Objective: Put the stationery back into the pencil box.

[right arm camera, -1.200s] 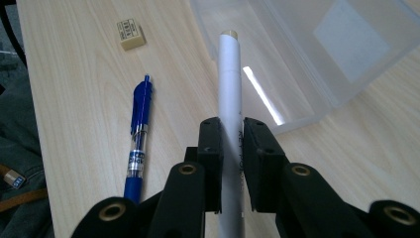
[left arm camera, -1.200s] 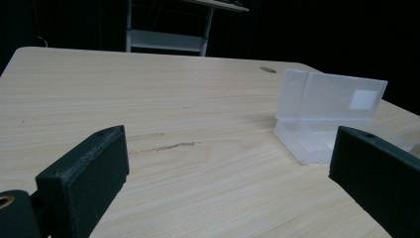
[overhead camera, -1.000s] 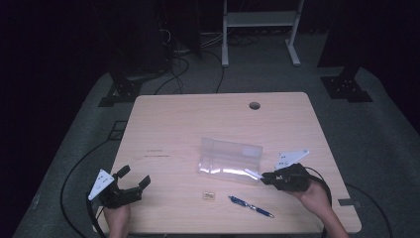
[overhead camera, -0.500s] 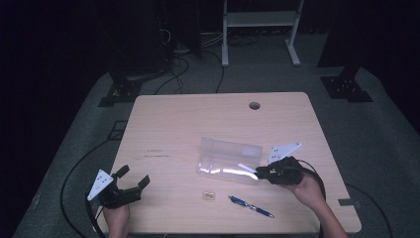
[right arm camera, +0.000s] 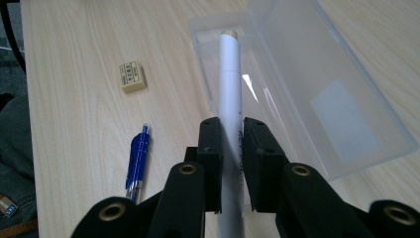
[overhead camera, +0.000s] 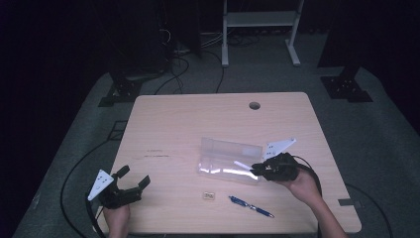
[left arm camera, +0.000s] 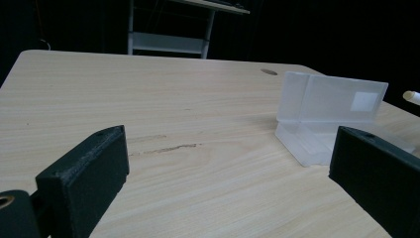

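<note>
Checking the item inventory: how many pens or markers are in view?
2. A white marker is clamped in the right hand-held gripper over the open clear case. A blue pen lies on the table nearer the person. The case may hide more.

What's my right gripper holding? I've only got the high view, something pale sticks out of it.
Observer: A white marker, clamped between the right gripper pads, tip over the open clear case.
Operator: What's the little tan thing near the table's front edge?
Observer: An eraser with a printed label, lying flat beside the blue pen.
Operator: Is the left gripper carrying anything?
Observer: No, the left gripper is wide open over bare table, facing the case's upright lid.
</note>
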The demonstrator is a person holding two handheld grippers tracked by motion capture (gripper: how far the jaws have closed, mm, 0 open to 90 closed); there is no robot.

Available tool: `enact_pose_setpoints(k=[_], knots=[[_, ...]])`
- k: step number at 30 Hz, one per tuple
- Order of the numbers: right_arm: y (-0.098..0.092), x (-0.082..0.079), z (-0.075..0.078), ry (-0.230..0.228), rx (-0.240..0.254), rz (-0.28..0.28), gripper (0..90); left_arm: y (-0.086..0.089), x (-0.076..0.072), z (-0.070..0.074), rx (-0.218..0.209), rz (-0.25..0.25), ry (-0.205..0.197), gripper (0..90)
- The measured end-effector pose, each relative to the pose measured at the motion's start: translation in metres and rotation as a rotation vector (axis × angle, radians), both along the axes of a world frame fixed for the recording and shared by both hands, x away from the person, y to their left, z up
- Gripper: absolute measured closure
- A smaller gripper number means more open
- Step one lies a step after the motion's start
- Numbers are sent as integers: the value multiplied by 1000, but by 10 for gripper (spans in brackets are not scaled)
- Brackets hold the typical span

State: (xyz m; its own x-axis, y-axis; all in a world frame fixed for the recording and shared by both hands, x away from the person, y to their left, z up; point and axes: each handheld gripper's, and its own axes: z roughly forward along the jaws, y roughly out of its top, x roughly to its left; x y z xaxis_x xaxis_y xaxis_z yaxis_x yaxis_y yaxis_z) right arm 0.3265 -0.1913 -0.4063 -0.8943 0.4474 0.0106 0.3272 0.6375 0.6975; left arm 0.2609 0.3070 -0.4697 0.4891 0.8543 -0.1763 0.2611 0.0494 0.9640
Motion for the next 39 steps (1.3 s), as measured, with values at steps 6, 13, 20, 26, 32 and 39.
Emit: enact_pose_setpoints(k=[6, 13, 20, 26, 32, 39], knots=[[5, 3, 4, -6, -8, 11, 781, -1, 1, 0, 0, 0, -1, 11], [12, 9, 4, -1, -26, 19, 781, -1, 1, 0, 4, -7, -3, 11], [20, 14, 11, -12, -33, 31, 781, -3, 2, 0, 21, -13, -1, 11], [29, 21, 14, -24, -43, 46, 781, -2, 2, 0, 21, -11, -2, 11], [38, 26, 12, -20, -52, 56, 781, -3, 2, 0, 21, -15, -1, 11], [47, 32, 9, -16, -62, 63, 781, -2, 2, 0, 13, -11, -6, 11]])
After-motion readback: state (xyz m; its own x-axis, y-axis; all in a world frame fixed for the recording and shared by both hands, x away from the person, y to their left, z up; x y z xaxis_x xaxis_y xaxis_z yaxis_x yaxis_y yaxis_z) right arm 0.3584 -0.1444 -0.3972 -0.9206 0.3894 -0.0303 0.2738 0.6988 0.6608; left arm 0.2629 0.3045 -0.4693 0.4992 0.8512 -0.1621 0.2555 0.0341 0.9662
